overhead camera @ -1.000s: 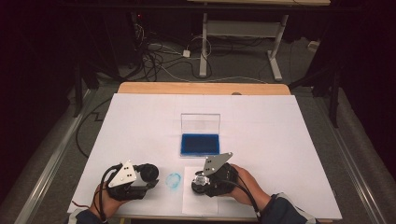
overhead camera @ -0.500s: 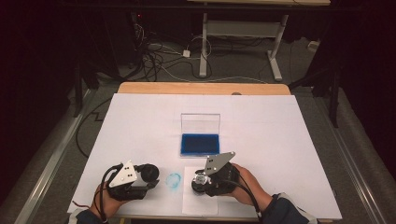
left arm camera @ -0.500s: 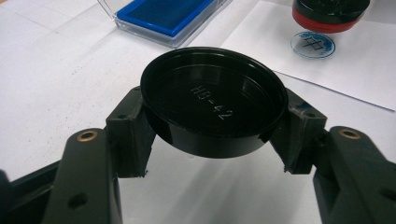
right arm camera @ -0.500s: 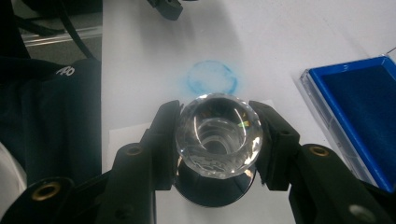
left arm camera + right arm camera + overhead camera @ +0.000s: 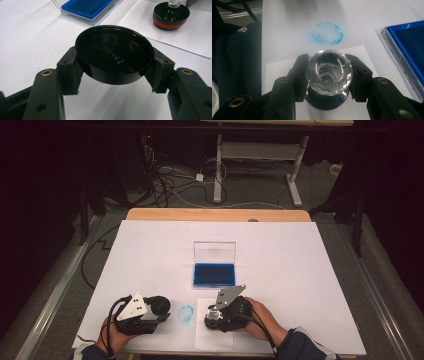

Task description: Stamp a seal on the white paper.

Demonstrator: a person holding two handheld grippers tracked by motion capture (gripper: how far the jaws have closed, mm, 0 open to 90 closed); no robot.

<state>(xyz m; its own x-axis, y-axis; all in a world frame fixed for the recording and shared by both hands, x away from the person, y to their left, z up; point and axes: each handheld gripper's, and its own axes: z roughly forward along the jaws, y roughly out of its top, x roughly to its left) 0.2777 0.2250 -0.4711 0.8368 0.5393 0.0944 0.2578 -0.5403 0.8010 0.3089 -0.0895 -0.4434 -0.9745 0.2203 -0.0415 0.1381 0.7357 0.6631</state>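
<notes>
Black grippers (image 5: 150,312) with brass screws, grey three-cornered plates, black cables; seemingly dark blue sleeves (image 5: 305,345).

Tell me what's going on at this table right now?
A person holds a gripper in each hand. The left gripper is shut on a black round cap, lifted clear. The right gripper is shut on the clear faceted knob of a stamp standing on a paper sheet. A blue ink pad case lies open behind, and a blue ring print marks the table cover.

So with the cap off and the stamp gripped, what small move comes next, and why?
Probably carry the stamp in the right tongs to the open blue ink pad. The left tongs hold its black cap, and a blue ring mark sits on the table.
</notes>
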